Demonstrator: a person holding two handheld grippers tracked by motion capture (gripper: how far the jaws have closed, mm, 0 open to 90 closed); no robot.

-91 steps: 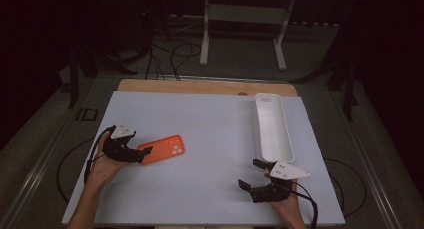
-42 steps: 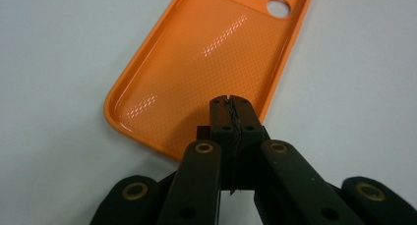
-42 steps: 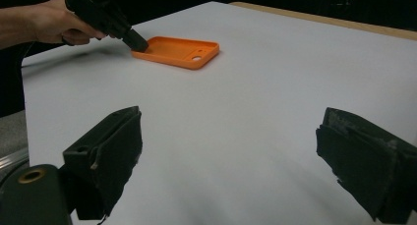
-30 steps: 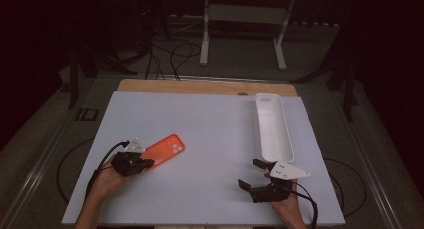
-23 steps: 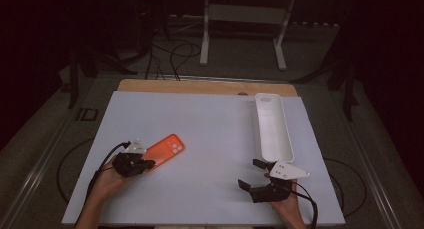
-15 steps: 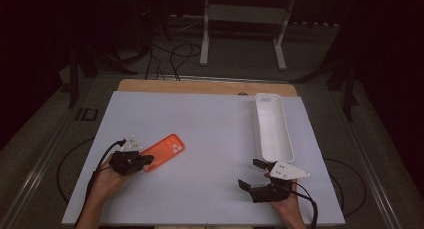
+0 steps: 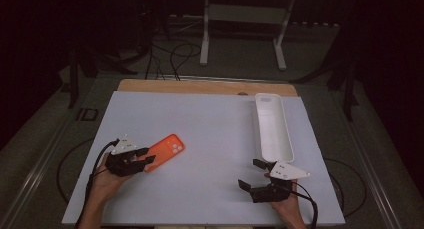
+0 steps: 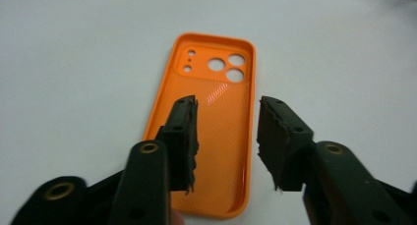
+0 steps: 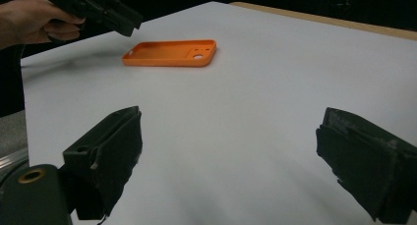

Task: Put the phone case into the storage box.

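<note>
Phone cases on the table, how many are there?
2: an orange phone case lies open side up near the table's left, by the left tongs; a white one lies at the right.

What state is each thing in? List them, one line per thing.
Orange soft-plastic phone case: lying flat on the white table, hollow side up, empty, released.
Long white plastic tray: upright on the table, open side up, empty.
Left gripper: jaws have just been opening, apart above the case's near end, pressing nothing.
Right gripper: jaws wide open, nothing between them.
</note>
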